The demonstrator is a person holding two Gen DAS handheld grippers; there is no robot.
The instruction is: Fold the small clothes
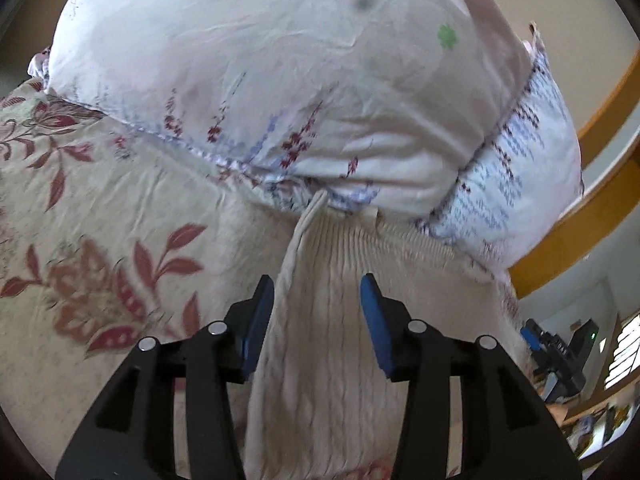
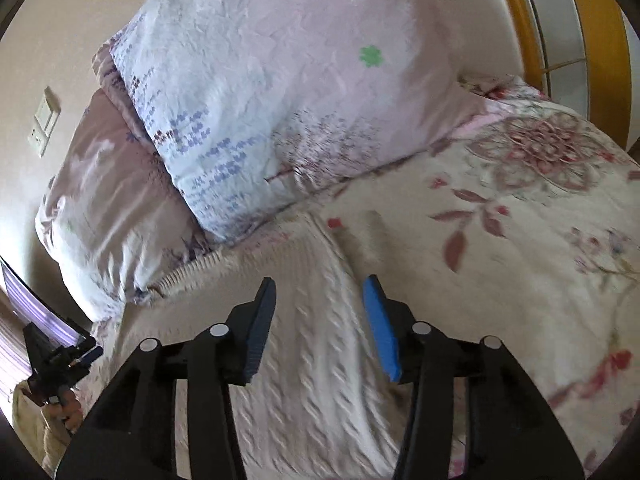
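Note:
A cream cable-knit sweater (image 1: pixel 320 248) lies on the floral bedspread (image 1: pixel 80 220), its ribbed hem against a pillow. My left gripper (image 1: pixel 318 292) is open just above it, blue pads apart, with a raised fold of the knit running up between them and no grip on it. In the right wrist view the same sweater (image 2: pixel 312 360) spreads under my right gripper (image 2: pixel 320 292), which is also open with only flat knit beneath. The left gripper (image 2: pixel 60 356) shows at that view's lower left, held in a hand.
Two pillows close off the far side: a pale floral one (image 2: pixel 280 100) and a mauve one (image 2: pixel 100 200) under it. A wooden headboard (image 2: pixel 516 12) curves behind them. The bedspread (image 2: pixel 520 280) extends to the right. A wall switch (image 2: pixel 44 120) is at left.

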